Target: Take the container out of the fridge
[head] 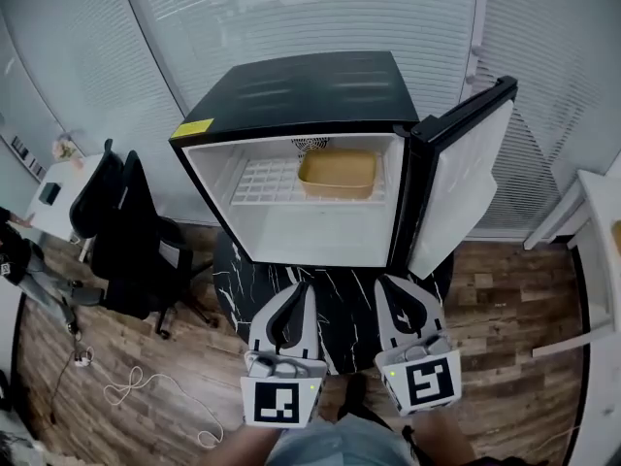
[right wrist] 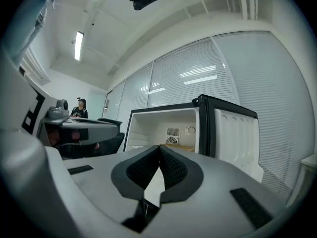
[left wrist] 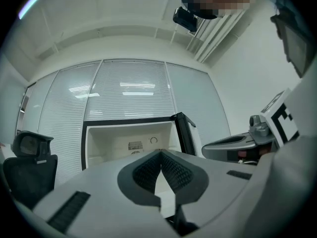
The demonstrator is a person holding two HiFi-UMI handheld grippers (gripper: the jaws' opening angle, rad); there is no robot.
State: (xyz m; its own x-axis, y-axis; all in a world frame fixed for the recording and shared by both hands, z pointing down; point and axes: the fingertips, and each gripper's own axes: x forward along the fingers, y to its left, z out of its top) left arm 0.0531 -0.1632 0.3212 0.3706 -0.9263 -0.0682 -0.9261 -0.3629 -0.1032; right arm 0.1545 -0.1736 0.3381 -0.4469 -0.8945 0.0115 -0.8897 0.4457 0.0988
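Observation:
A tan, shallow container (head: pixel 337 173) sits on the white wire shelf inside the black mini fridge (head: pixel 291 95), toward the shelf's right. The fridge door (head: pixel 466 183) is swung open to the right. My left gripper (head: pixel 304 284) and right gripper (head: pixel 383 282) are side by side below the fridge opening, pointing at it, well short of the container. Both are shut with nothing between the pads. In the left gripper view the closed gripper (left wrist: pixel 161 152) faces the open fridge (left wrist: pixel 124 138). In the right gripper view the closed gripper (right wrist: pixel 159 147) points at the container's edge (right wrist: pixel 181 147).
The fridge stands on a round black marble table (head: pixel 340 309). A black office chair (head: pixel 126 231) is at the left and a white desk (head: pixel 602 221) at the right. A white cable (head: pixel 126 386) lies on the wood floor. Blinds cover the glass walls behind.

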